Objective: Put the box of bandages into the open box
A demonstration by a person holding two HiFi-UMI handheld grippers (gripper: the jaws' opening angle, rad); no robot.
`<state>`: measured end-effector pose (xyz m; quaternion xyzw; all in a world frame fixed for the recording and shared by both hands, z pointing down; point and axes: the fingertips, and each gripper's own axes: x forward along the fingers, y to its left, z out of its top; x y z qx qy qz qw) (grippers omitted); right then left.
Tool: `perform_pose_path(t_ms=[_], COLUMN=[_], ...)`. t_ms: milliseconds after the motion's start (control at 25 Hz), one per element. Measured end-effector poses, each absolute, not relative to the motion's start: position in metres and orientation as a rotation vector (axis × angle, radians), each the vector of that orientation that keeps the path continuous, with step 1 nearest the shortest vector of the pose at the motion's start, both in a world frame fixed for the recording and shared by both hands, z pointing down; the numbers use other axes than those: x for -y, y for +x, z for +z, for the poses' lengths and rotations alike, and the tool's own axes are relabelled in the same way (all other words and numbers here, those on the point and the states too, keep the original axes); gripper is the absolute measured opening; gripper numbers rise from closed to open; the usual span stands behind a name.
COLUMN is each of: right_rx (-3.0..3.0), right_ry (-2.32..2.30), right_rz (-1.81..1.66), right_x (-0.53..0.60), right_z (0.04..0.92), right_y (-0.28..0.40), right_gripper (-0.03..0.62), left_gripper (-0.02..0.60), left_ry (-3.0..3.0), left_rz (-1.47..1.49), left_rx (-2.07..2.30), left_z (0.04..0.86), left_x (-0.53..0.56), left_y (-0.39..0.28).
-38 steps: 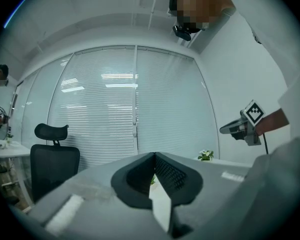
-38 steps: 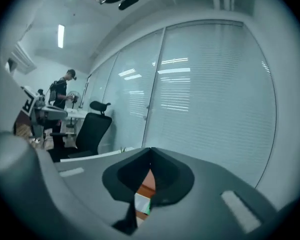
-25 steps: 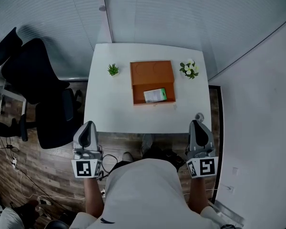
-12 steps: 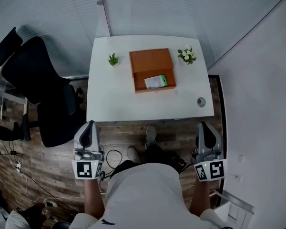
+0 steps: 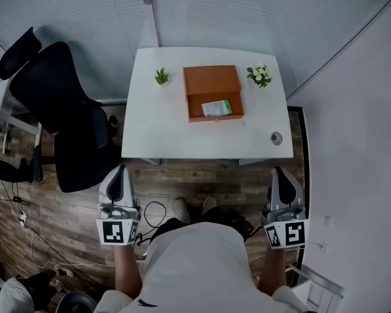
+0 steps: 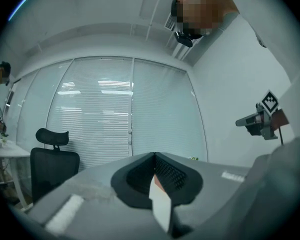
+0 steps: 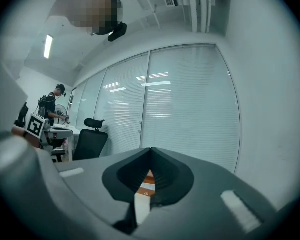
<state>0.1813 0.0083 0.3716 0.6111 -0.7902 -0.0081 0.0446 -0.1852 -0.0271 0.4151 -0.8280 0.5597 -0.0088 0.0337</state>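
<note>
White counter [image 5: 150, 132] against glass walls with blinds.
Green-and-white box of bandages [image 5: 217, 107] lies inside the open orange box [image 5: 212, 82] toward the counter's far edge; left hand-held gripper [image 5: 121, 171] and right hand-held gripper [image 5: 279, 173] pressed together, empty.

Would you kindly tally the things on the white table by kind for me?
Small potted plants: 2
Orange open box: 1
Box of bandages, inside that box: 1
Small round disc: 1
Total: 5
</note>
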Motion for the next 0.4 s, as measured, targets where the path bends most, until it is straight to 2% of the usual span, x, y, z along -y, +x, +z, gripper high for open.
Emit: perform_pose_path(t_ms=[400], right_rx=[2.452], right_ry=[1.817], right_rz=[-0.026], right_x=[-0.003], right_z=[0.366], right_y=[0.195], right_gripper=[0.001], left_gripper=[0.006], left_ry=[-2.495], left_rz=[-0.036], left_rx=[-1.759], left_z=[0.402], left_x=[0.013], left_y=[-0.174])
